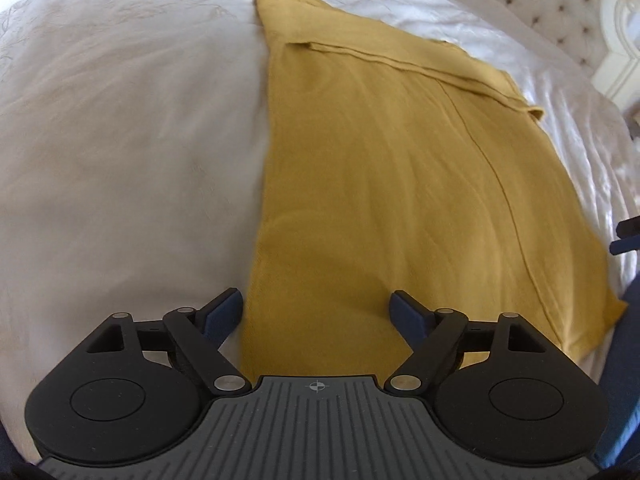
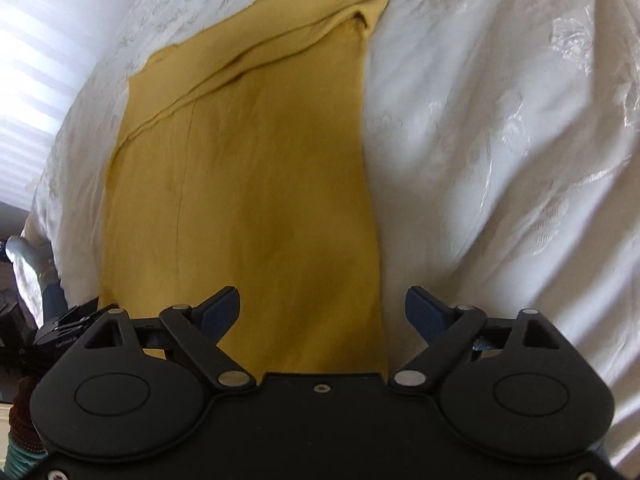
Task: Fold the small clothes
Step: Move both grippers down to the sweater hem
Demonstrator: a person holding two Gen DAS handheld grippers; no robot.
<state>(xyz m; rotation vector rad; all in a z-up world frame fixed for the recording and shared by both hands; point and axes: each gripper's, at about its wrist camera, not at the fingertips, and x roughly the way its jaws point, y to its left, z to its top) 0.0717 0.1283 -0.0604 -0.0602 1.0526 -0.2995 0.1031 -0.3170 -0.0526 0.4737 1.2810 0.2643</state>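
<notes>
Both-side jaws wide apart, empty, above yellow garment (image 1: 400,184).

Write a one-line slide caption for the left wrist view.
Open left gripper poised over the near left edge of a mustard-yellow garment laid flat, sides folded in, on a white bedspread.

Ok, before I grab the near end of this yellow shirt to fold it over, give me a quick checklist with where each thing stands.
1. Left gripper open: ok, fingers spread wide.
2. Right gripper open: ok, fingers spread wide.
3. Yellow shirt folded into a long strip, lying flat: ok.
4. Sleeve tucked across the far end: ok.
5. Left gripper straddles the shirt's left edge: ok.
6. Right gripper straddles its right edge: ok.
7. Fingers touching fabric: cannot tell.
8. White bedspread smooth underneath: ok, lightly wrinkled.
</notes>
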